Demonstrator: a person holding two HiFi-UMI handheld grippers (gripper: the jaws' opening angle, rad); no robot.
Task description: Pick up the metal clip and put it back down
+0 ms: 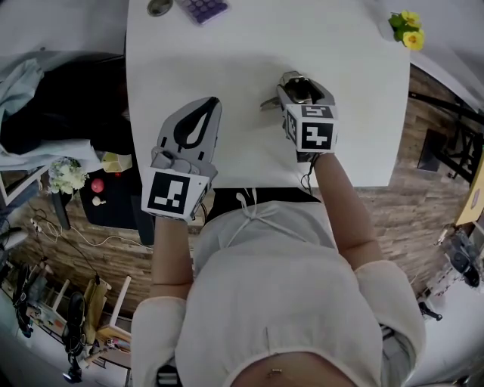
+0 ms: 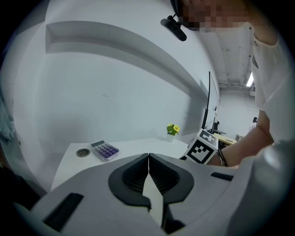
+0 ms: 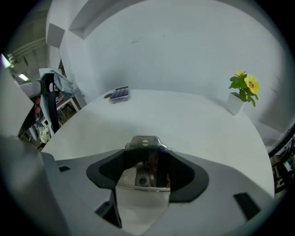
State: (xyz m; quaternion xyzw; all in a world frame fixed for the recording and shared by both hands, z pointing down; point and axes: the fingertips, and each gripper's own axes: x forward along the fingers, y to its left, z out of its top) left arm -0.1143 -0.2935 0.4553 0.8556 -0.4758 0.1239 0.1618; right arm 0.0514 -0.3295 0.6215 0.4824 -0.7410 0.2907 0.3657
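Note:
The metal clip (image 3: 145,143) is a shiny steel bulldog clip. It sits between the jaws of my right gripper (image 3: 146,156), with its holed handle poking out past the tips. The dark pads (image 3: 177,170) close against its two sides. In the head view the right gripper (image 1: 296,85) is low over the white table (image 1: 249,45) right of centre, and one silver wing of the clip (image 1: 270,101) shows at its left. My left gripper (image 1: 213,101) hovers at the table's near left. Its jaws meet at the tips (image 2: 148,156) with nothing between them.
A purple-keyed calculator (image 1: 201,9) and a round metal disc (image 1: 159,7) lie at the table's far left. A small pot of yellow flowers (image 1: 407,29) stands at the far right corner. Cluttered shelves and cables lie left of the table, below its edge.

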